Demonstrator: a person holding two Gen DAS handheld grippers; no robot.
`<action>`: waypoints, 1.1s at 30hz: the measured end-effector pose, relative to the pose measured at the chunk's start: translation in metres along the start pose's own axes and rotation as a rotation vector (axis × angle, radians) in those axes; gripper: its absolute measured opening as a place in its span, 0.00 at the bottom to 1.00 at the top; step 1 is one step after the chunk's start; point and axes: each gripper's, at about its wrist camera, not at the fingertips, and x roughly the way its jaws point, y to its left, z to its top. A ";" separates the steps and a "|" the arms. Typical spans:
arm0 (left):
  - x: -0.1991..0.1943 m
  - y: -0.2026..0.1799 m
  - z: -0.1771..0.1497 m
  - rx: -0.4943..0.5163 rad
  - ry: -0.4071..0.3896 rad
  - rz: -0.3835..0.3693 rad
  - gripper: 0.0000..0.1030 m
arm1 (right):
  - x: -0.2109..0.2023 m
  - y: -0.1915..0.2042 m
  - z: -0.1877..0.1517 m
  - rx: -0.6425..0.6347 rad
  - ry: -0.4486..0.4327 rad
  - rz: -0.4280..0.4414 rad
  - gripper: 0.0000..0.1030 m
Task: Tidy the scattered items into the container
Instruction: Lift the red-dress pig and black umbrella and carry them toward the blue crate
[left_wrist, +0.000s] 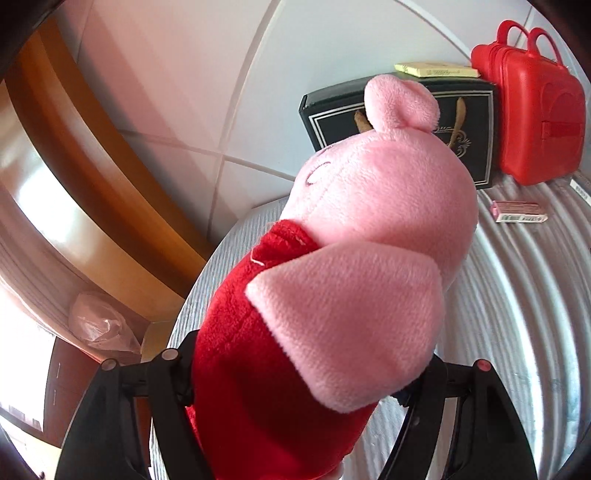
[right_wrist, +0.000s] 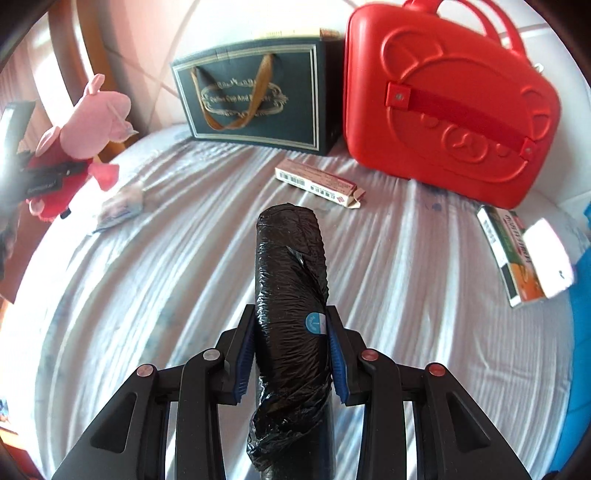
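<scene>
A pink plush pig in a red dress hangs above the striped bed sheet, and my left gripper is shut on its red body. The right wrist view shows the same pig lifted at the far left. My right gripper is shut on a black roll of bin bags, its blue pads pressing both sides, the roll raised over the sheet. At the back stand a dark green gift box with a ribbon handle and a red hard case.
On the sheet lie a narrow pink carton, a green and orange carton with a white item on it, and a small plastic packet. A yellow pad tops the dark box. A wooden frame borders the left.
</scene>
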 end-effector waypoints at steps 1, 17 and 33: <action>-0.010 -0.002 0.001 -0.006 0.000 -0.006 0.71 | -0.011 0.001 -0.001 0.001 -0.007 0.003 0.33; -0.152 -0.034 -0.002 -0.134 -0.016 -0.089 0.71 | -0.149 -0.015 -0.040 0.042 -0.044 0.000 0.33; -0.270 -0.090 -0.005 -0.171 -0.064 -0.136 0.71 | -0.272 -0.048 -0.074 0.030 -0.100 0.042 0.33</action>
